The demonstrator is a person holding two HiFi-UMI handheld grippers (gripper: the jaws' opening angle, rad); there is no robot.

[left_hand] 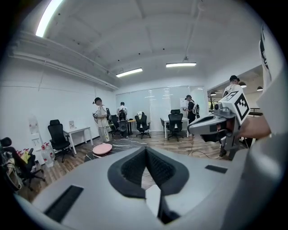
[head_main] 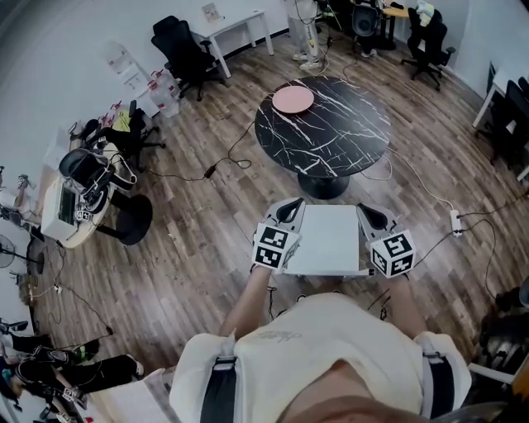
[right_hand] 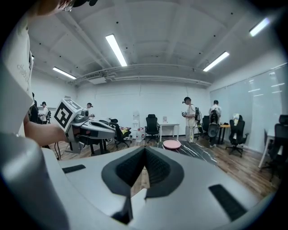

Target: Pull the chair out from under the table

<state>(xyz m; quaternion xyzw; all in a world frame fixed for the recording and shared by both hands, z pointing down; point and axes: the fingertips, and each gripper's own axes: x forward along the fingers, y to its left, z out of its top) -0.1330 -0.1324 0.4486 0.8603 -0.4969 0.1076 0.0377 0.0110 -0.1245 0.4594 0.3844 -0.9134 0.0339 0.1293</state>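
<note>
The white square chair [head_main: 331,241] stands on the wood floor just in front of me, its far edge close to the base of the round black marble table [head_main: 324,124]. A pink plate [head_main: 293,100] lies on that table. My left gripper [head_main: 290,208] hovers over the chair's left edge and my right gripper [head_main: 367,211] over its right edge. Both point toward the table. In the left gripper view the jaws [left_hand: 146,151] are shut with nothing between them. The right gripper view shows the same, its jaws [right_hand: 145,151] shut and empty. Whether either touches the chair I cannot tell.
Cables trail over the floor around the table, with a power strip [head_main: 455,221] at the right. A cluttered small round table [head_main: 78,202] stands at the left. Black office chairs [head_main: 186,54] and a white desk [head_main: 240,25] sit at the back, where several people stand.
</note>
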